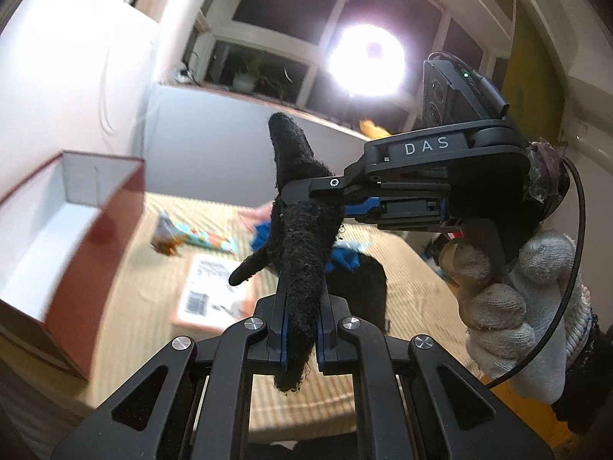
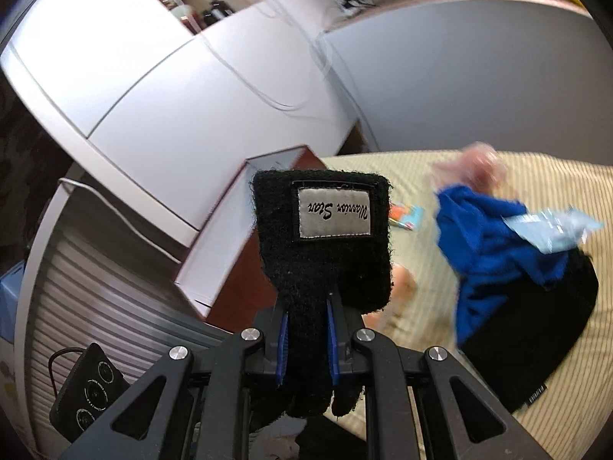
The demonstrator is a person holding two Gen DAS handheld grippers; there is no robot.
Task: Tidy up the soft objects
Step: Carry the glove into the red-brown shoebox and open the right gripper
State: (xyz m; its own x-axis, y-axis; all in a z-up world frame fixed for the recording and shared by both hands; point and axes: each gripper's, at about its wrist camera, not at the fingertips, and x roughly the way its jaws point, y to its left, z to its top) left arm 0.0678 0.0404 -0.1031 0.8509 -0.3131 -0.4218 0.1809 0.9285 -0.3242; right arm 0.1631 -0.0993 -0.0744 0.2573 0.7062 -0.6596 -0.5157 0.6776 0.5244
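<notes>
left wrist view shows the black glove (image 1: 302, 253) held in the air above the bed (image 1: 406, 268), pinched by both the left gripper (image 1: 300, 339) and the right gripper (image 1: 306, 191). red box (image 1: 95, 230) sits at nine o'clock, blue cloth (image 2: 486, 237) at three o'clock.

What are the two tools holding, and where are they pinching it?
Both hold one black glove. The left tool pinches its finger end; the right tool pinches its middle, below the labelled cuff.

Each camera rides its own gripper, looking out along the fingers from close up — the left view tilts toward the window (image 1: 291, 30), the right toward the cupboard (image 2: 161, 76). Both share the striped bed (image 1: 413, 268) (image 2: 509, 176) and open box (image 1: 72, 207) (image 2: 226, 237).
</notes>
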